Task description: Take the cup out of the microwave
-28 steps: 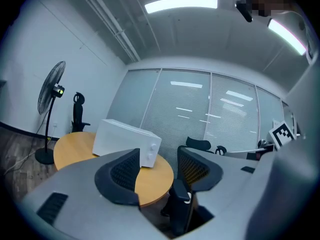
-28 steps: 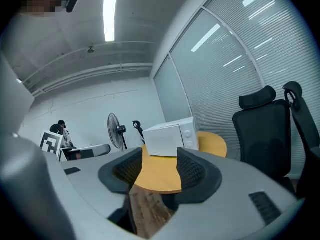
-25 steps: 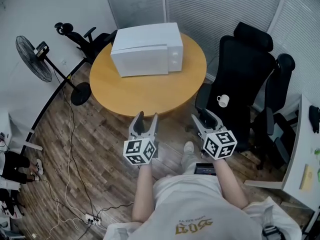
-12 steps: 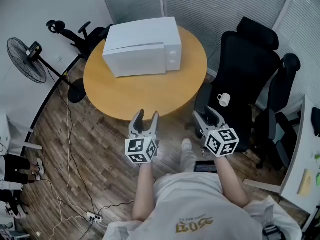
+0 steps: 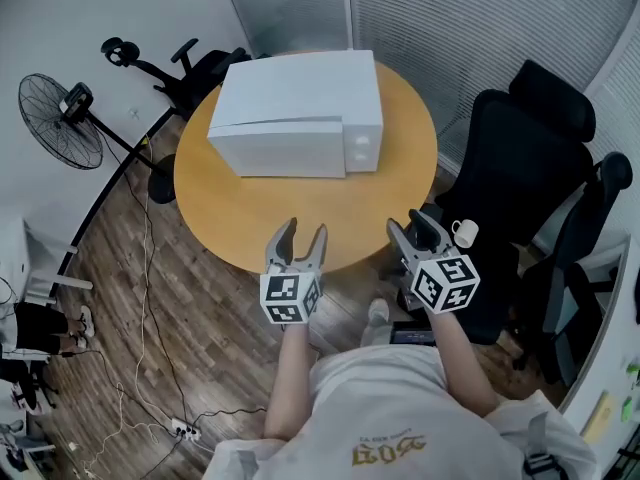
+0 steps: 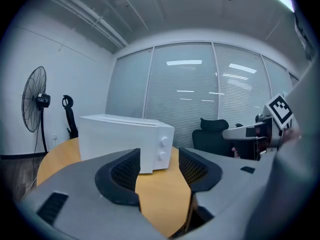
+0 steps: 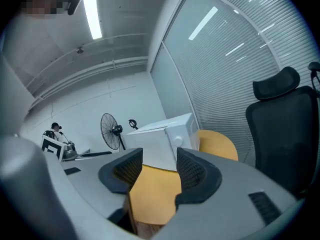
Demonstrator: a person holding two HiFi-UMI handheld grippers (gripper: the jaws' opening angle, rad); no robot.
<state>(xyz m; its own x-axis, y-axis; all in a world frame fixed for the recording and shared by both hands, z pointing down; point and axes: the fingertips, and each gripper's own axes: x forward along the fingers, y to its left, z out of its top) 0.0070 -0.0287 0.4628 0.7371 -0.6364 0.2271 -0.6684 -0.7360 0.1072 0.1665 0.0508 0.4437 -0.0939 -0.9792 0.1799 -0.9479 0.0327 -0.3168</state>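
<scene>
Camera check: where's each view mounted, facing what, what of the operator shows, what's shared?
Head view: on the person's head, looking steeply down at the table and microwave; shows forearms, torso, left hand-held gripper, right hand-held gripper.
Left gripper view: rides the left one, facing along its open, empty jaws at the microwave; the right one shows at right edge.
Right gripper view: rides the right one, facing along its open, empty jaws at the microwave.
Shared: all see microwave and table.
</scene>
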